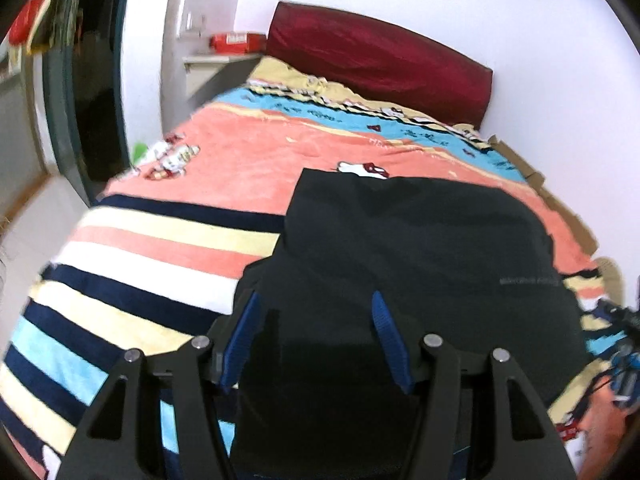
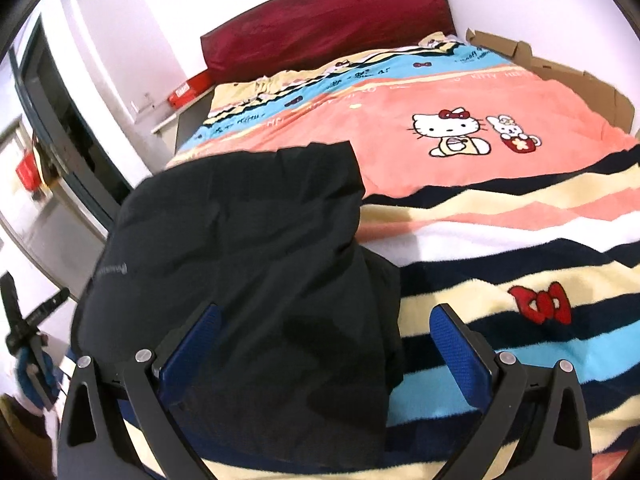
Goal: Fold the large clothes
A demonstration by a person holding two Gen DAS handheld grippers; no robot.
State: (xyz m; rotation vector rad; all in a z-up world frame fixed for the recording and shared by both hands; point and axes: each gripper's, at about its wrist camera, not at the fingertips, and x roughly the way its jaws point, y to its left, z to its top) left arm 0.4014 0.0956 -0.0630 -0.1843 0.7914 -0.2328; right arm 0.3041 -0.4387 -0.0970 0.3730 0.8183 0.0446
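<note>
while black garment (image 1: 400,248) lies folded on striped blanket (image 1: 152,248), left gripper (image 1: 316,336) and right gripper (image 2: 326,344) gape wide above it, holding nothing.

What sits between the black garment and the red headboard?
Only blanket separates the black garment from the red headboard, clearest in the right wrist view.

Bright, even room light here, and the white wall (image 1: 540,32) is washed out to a glare. The black garment (image 1: 400,248) swallows its detail, its folds barely readable. Fisheye bending curves the bed (image 2: 500,216) hard at the edges; dark vignette corners, soft blur on both views.
</note>
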